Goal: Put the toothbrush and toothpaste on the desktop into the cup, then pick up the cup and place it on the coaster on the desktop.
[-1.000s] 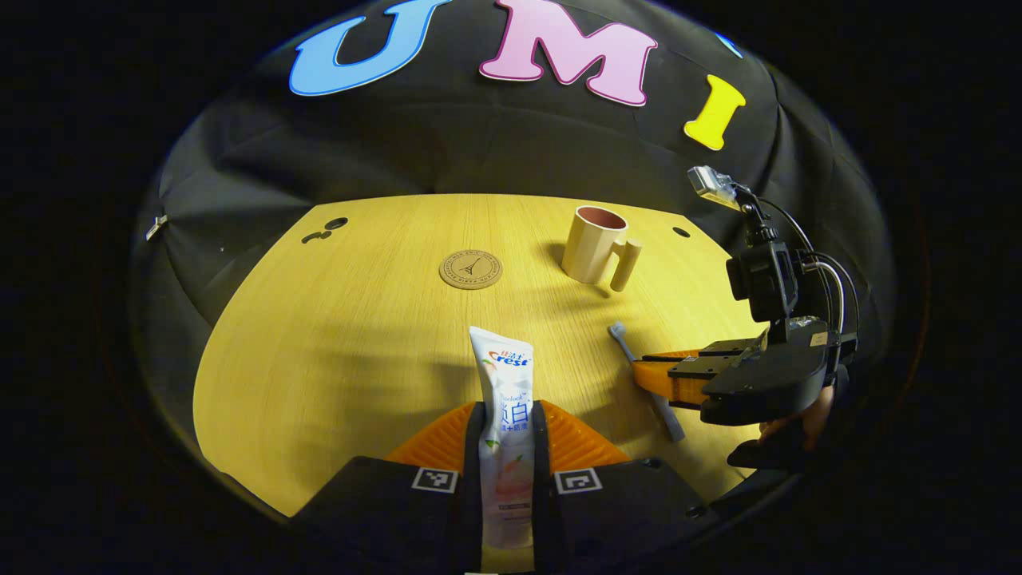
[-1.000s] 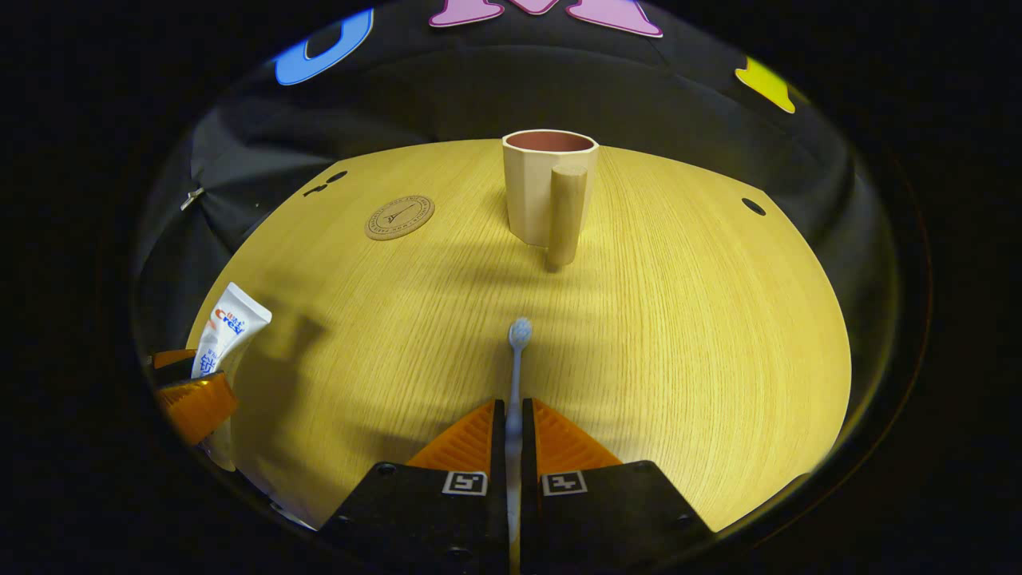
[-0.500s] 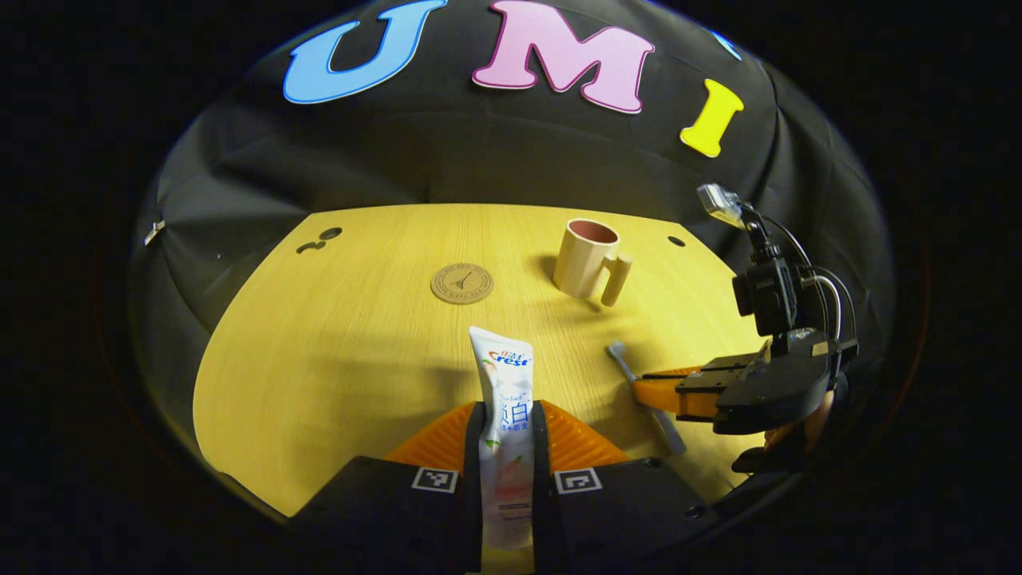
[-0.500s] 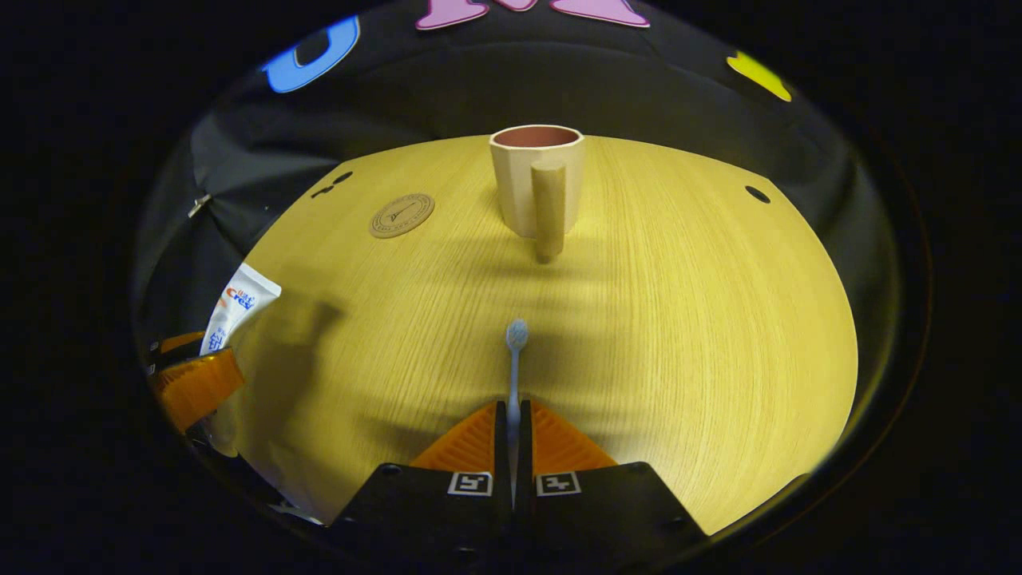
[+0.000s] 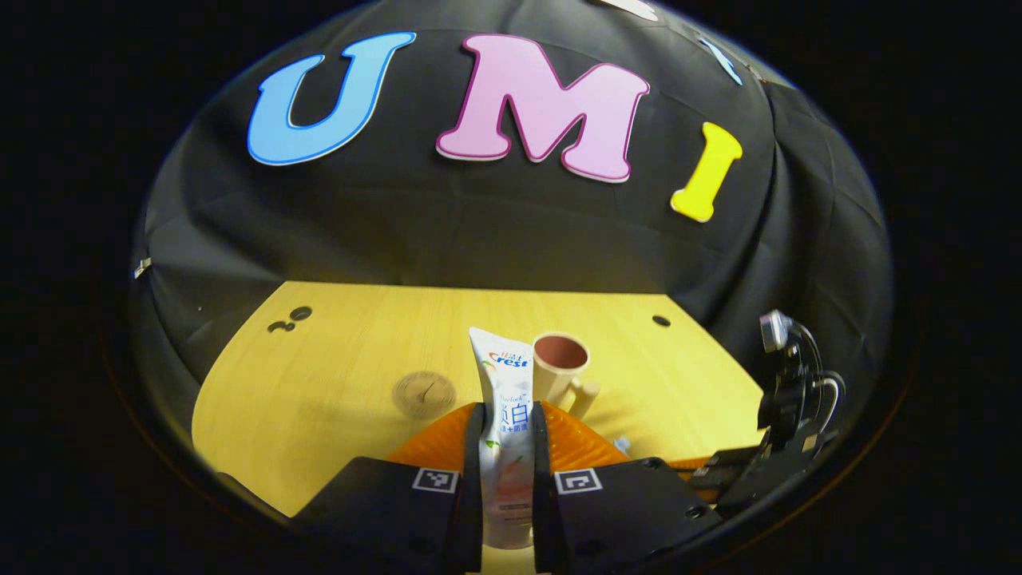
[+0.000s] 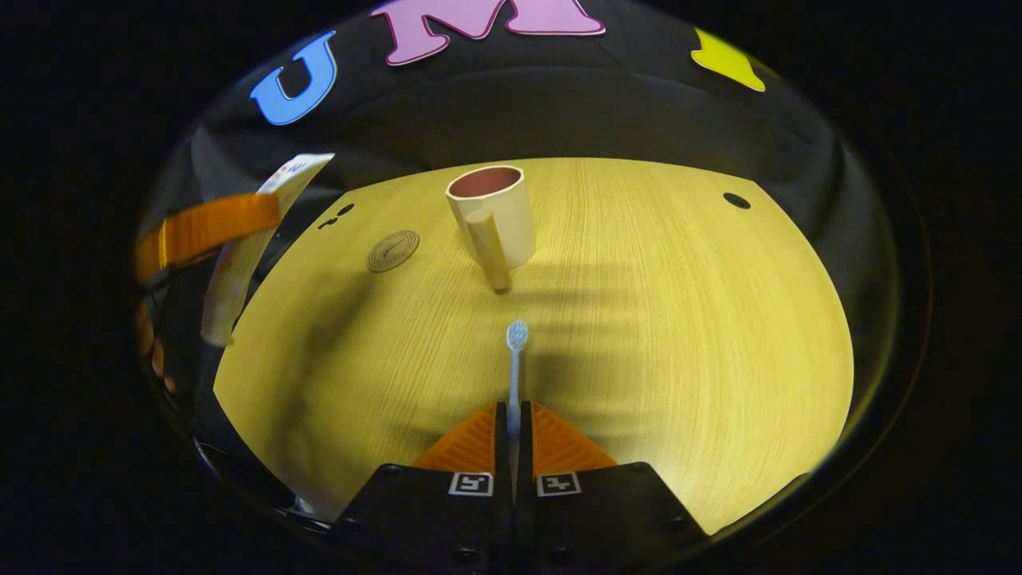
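Note:
My left gripper (image 5: 507, 415) is shut on the white toothpaste tube (image 5: 504, 383), held well above the desk with its flat end pointing forward. Beyond it stands the beige cup (image 5: 559, 371) with a side handle, and the round cork coaster (image 5: 424, 394) lies to the cup's left. My right gripper (image 6: 512, 415) is shut on the thin toothbrush (image 6: 516, 359), bristle head forward, a little above the desk. In the right gripper view the cup (image 6: 495, 214) stands ahead, the coaster (image 6: 393, 250) is left of it, and the raised toothpaste tube (image 6: 247, 239) is at far left.
The yellow wooden desk (image 6: 679, 319) has small dark holes near its back corners (image 6: 736, 200). Black cloth closes the booth behind it. The right gripper's body with its cables (image 5: 786, 431) sits low at the right of the left gripper view.
My left gripper has risen high with the toothpaste, so the desk looks lower and farther. The right gripper has lifted the toothbrush slightly and turned a little.

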`<state>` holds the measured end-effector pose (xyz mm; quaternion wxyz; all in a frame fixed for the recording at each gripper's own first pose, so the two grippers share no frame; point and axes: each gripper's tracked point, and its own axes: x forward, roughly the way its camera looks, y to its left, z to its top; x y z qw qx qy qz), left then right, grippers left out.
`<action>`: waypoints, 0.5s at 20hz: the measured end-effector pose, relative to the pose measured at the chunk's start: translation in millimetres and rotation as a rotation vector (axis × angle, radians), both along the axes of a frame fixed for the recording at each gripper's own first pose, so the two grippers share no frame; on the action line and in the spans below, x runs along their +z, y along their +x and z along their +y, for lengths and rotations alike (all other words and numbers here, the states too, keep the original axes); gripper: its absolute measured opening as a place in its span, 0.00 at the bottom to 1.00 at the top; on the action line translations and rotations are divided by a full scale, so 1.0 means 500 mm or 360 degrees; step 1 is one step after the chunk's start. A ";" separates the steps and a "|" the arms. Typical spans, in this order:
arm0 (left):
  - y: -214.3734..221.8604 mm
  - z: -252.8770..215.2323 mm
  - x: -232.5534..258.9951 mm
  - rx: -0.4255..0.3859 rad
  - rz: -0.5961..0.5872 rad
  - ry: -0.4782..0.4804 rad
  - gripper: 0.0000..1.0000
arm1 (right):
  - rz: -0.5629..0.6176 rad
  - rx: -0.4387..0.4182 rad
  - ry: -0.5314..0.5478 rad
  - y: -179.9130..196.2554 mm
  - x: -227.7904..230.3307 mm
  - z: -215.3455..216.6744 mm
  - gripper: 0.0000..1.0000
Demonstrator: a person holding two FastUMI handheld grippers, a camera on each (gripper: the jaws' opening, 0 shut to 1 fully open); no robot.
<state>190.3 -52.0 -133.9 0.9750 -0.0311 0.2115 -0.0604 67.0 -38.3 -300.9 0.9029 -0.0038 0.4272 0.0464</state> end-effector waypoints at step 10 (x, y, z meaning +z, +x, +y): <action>0.261 -0.084 0.069 -0.0016 -0.0312 -0.0106 0.29 | -0.0023 0.0026 0.0039 -0.005 0.019 -0.126 0.05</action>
